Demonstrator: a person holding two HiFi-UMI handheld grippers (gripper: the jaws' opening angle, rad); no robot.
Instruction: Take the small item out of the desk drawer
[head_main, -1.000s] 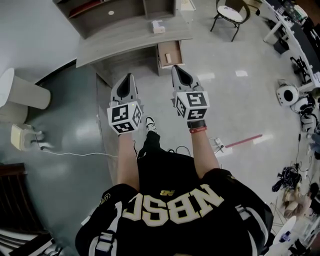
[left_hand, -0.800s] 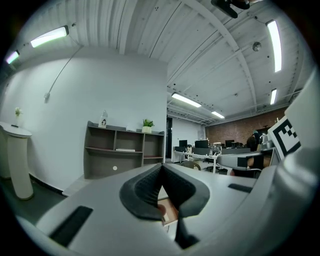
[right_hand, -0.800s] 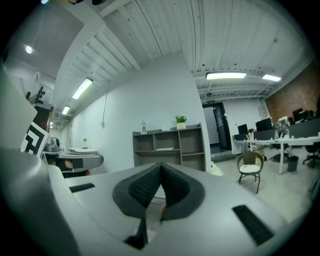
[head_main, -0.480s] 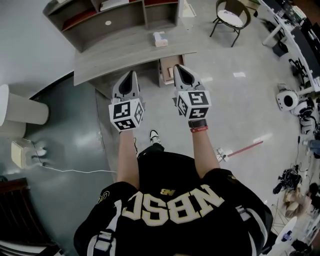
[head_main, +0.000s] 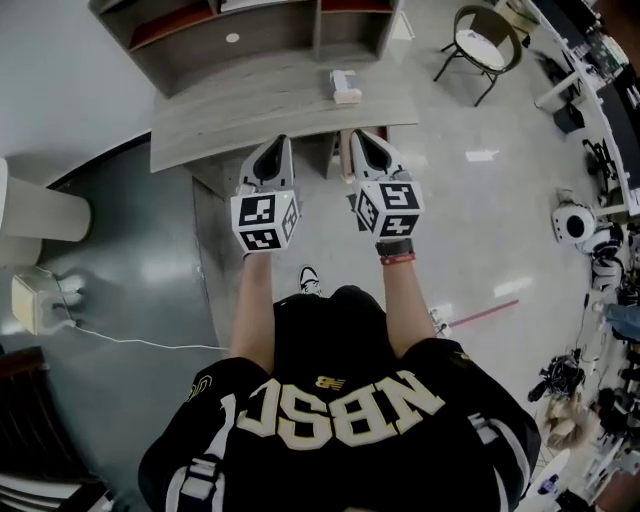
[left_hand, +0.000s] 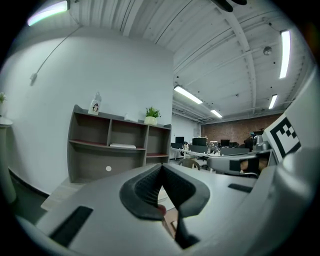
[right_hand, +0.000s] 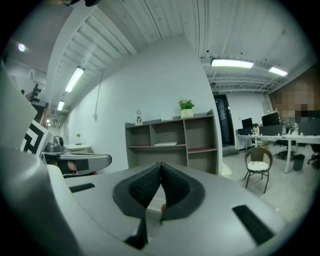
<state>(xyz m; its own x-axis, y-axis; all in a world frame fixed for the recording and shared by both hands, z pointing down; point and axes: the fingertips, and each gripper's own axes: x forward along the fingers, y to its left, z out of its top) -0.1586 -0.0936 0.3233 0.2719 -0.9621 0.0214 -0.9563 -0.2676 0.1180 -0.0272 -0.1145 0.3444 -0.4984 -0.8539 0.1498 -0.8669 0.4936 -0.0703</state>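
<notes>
The grey curved desk (head_main: 250, 110) lies just ahead of me, and both grippers hover at its front edge. My left gripper (head_main: 274, 152) is shut with nothing between its pads (left_hand: 150, 187). So is my right gripper (head_main: 362, 146), about a hand's width to its right, its pads (right_hand: 175, 187) meeting at the tip. Only a sliver of the open drawer (head_main: 336, 160) shows between the two grippers, under the desk edge. Its light wood (left_hand: 172, 222) also shows below the left pads. I cannot make out the small item inside.
A white box (head_main: 346, 86) sits on the desk top, with a shelf unit (head_main: 250, 25) behind it. A chair (head_main: 482, 40) stands at the far right. A white bin (head_main: 45, 212), a floor cable (head_main: 140, 340), a red stick (head_main: 488, 311) and a round white device (head_main: 574, 221) lie around me.
The desk has come nearer as the person walks toward it. Both grippers, still shut, have reached its front edge and now cover most of the open drawer.
</notes>
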